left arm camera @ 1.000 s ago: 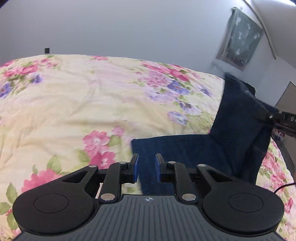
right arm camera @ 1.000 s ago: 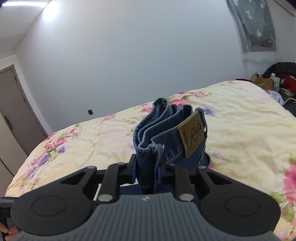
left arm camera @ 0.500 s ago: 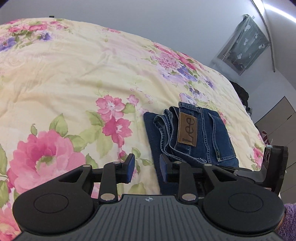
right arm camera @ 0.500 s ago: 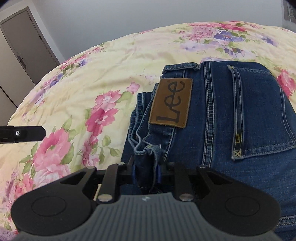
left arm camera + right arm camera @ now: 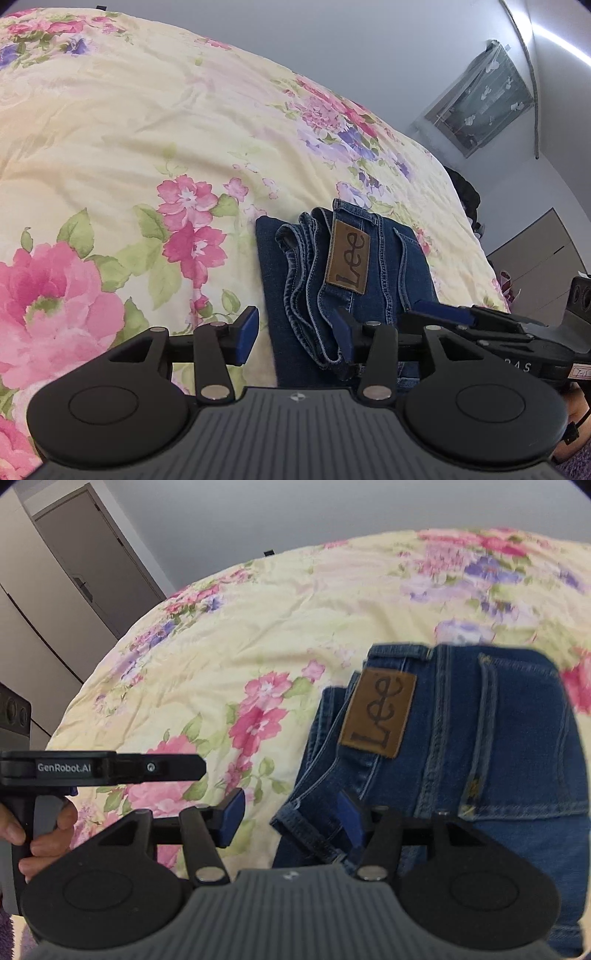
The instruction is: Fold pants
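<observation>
The blue jeans (image 5: 373, 258) lie folded in a compact stack on the floral bedspread (image 5: 147, 147), brown Lee patch up. They also show in the right wrist view (image 5: 480, 746). My left gripper (image 5: 293, 334) is open and empty at the stack's near left edge. My right gripper (image 5: 290, 812) is open and empty, with the waistband corner lying between its fingers. The right gripper shows in the left wrist view (image 5: 480, 325), low at the stack's right. The left gripper shows in the right wrist view (image 5: 110, 768), held by a hand.
The floral bedspread (image 5: 295, 609) fills most of both views. A grey door (image 5: 92, 554) stands beyond the bed at left. A curtained window (image 5: 484, 96) and a dark pile of clothes (image 5: 465, 195) lie beyond the bed's far right side.
The right gripper laid the lifted jeans down onto the stack and opened, letting go of the waistband. The left gripper opened wider and stayed near the stack's left edge.
</observation>
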The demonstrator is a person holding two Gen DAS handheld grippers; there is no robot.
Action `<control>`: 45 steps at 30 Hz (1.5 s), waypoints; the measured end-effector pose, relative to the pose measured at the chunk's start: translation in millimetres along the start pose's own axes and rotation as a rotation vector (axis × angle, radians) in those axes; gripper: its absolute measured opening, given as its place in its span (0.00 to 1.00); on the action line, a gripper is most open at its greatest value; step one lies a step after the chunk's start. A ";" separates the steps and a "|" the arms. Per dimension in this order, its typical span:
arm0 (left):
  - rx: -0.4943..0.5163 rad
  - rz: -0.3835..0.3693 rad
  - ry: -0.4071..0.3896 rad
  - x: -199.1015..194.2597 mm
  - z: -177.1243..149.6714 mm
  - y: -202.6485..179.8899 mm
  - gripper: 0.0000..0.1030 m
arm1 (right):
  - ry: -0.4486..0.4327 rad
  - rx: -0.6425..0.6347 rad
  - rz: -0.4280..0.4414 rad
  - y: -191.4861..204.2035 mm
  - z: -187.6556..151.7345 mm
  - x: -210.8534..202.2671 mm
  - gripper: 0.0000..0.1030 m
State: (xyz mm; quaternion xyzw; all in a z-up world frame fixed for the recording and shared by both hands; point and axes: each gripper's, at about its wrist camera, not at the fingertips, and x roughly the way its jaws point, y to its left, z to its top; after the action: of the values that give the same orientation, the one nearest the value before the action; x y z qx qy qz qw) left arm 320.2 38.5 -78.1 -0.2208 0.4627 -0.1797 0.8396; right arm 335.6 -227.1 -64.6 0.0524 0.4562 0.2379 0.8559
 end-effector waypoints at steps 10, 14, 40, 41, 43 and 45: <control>-0.154 -0.084 -0.015 42.1 12.6 9.2 0.59 | -0.060 -0.019 -0.265 -86.6 8.9 -10.9 0.32; -0.230 -0.119 -0.013 62.8 17.5 21.1 0.59 | 0.016 0.034 -0.241 -111.2 -7.2 14.5 0.32; -0.349 -0.235 0.040 145.8 47.8 34.8 0.65 | 0.004 0.036 -0.133 -134.3 -27.9 32.3 0.32; -0.317 -0.193 0.034 147.6 48.6 30.8 0.60 | 0.004 0.038 -0.131 -134.8 -27.6 32.2 0.32; -0.225 -0.162 0.003 142.3 49.8 17.1 0.39 | 0.007 0.041 -0.129 -135.2 -27.1 32.0 0.32; -0.073 -0.123 -0.049 125.9 50.8 -5.3 0.09 | 0.011 0.049 -0.128 -135.3 -26.0 31.9 0.32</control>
State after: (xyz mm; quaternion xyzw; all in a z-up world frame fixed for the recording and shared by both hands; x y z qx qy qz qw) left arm 427.0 -19.2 -138.9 -0.2836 0.4341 -0.2085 0.8293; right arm 378.3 -335.1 -145.3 0.0426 0.4688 0.1717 0.8654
